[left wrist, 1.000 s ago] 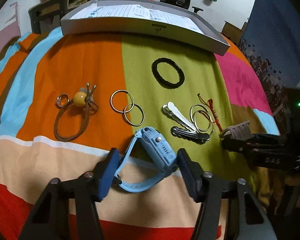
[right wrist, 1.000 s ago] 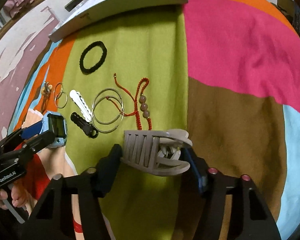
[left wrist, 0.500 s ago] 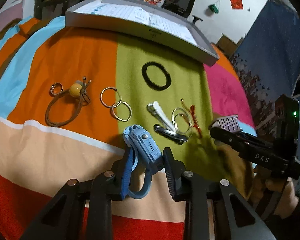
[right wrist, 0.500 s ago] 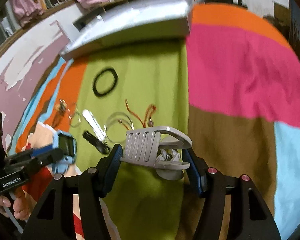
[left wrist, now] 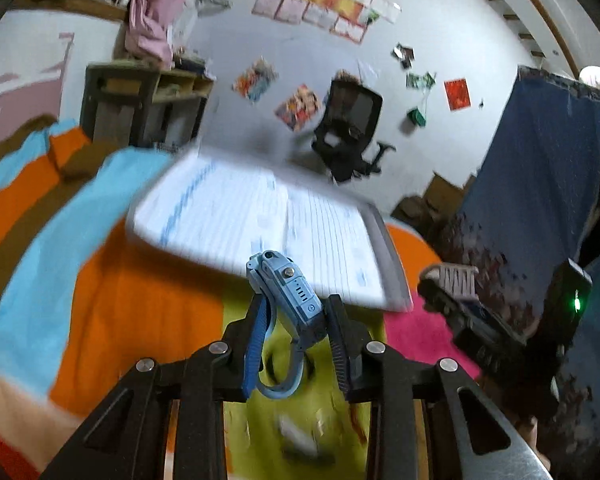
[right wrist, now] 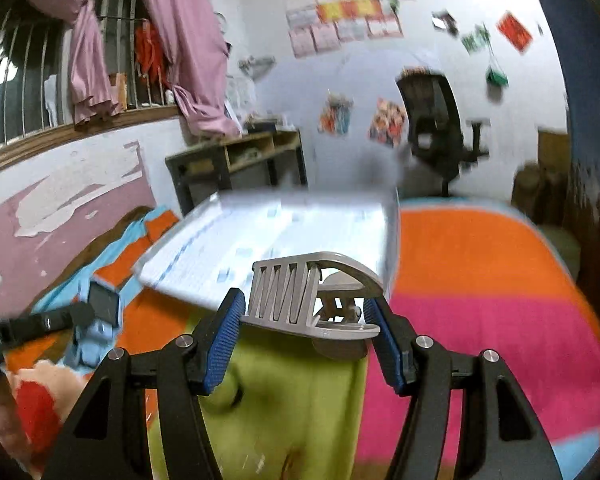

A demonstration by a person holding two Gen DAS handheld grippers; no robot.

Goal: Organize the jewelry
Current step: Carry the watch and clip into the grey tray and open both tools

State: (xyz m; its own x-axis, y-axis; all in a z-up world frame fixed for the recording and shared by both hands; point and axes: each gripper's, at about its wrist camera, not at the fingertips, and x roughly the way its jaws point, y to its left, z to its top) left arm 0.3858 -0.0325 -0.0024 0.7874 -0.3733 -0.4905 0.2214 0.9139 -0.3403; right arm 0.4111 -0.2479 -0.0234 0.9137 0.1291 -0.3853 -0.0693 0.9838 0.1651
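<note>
My left gripper (left wrist: 296, 332) is shut on a light blue smartwatch (left wrist: 286, 296), held up above the striped blanket with its strap looping down between the fingers. My right gripper (right wrist: 304, 320) is shut on a grey claw hair clip (right wrist: 300, 300), also lifted. Ahead of both lies a grey tray lined with white paper (left wrist: 256, 216), also seen as the tray (right wrist: 268, 240) in the right wrist view. The right gripper with the clip (left wrist: 454, 280) shows at the right of the left wrist view. The left gripper with the watch (right wrist: 96, 312) shows at the left of the right one.
The colourful striped blanket (left wrist: 140, 312) covers the surface. Blurred small jewelry (left wrist: 300, 436) lies below the left gripper. A black office chair (left wrist: 348, 132) and a wooden shelf (left wrist: 148, 100) stand by the far wall. A dark blue cloth (left wrist: 540, 168) hangs at the right.
Both grippers have risen and tilted up, carrying the watch and the clip toward the tray. The jewelry on the blanket has dropped out of sight below; the room wall now fills the views.
</note>
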